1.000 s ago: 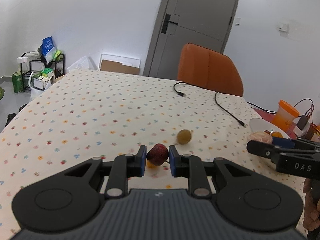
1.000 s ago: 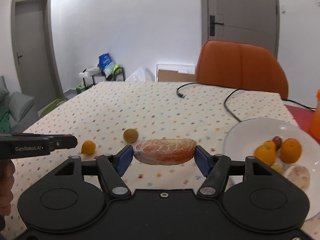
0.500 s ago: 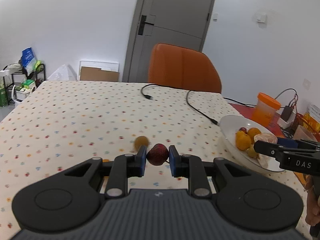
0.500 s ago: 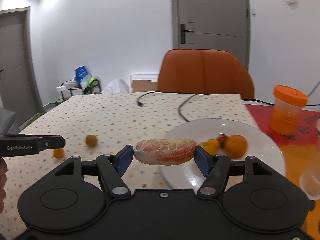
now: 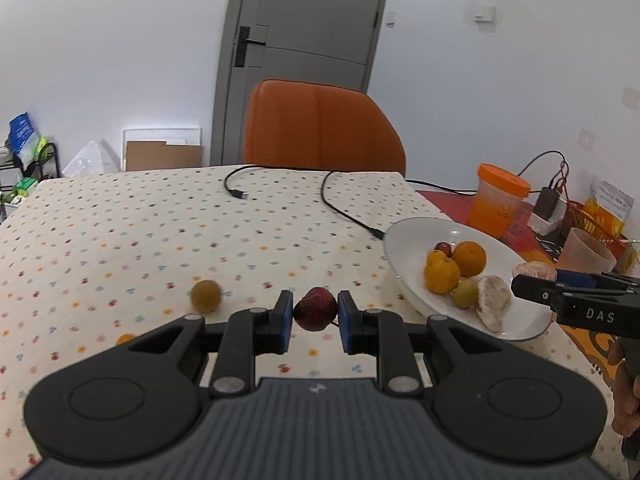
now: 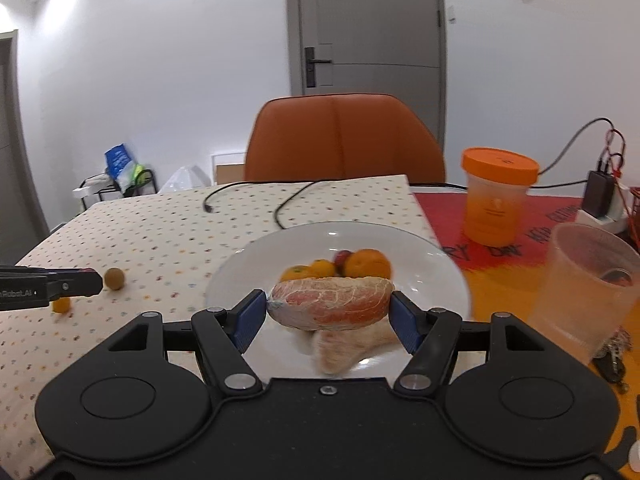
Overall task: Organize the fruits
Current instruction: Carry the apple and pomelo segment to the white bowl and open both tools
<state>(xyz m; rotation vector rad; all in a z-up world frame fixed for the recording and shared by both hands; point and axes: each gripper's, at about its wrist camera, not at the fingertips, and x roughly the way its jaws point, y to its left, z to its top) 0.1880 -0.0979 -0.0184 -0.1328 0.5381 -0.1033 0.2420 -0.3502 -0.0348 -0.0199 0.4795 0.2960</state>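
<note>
the left gripper [image 5: 315, 315] is narrowed onto a small dark red fruit [image 5: 315, 308], its blue pads pressing the fruit's left and right sides, held above the dotted tablecloth [image 5: 160, 232] just left of the white plate [image 5: 404, 248]. the right gripper [image 6: 328, 315] is spread wider and clamps a peeled pomelo segment [image 6: 330, 305] by its two ends, hanging over the near part of the plate. the segment's long axis runs left to right, level, with the pink flesh facing the camera.

on the plate lie two oranges [image 5: 469, 258], a small red fruit at the far side, a greenish one and a pale peeled piece [image 5: 494, 307]. in the right wrist view these are blurred and partly hidden behind the held segment. a brown round fruit [image 5: 205, 296] sits on the cloth left of the left gripper, and a small orange one [image 5: 126, 338] is half hidden behind that gripper's body. in the left wrist view the right gripper's far end is cut off at the right edge.
</note>
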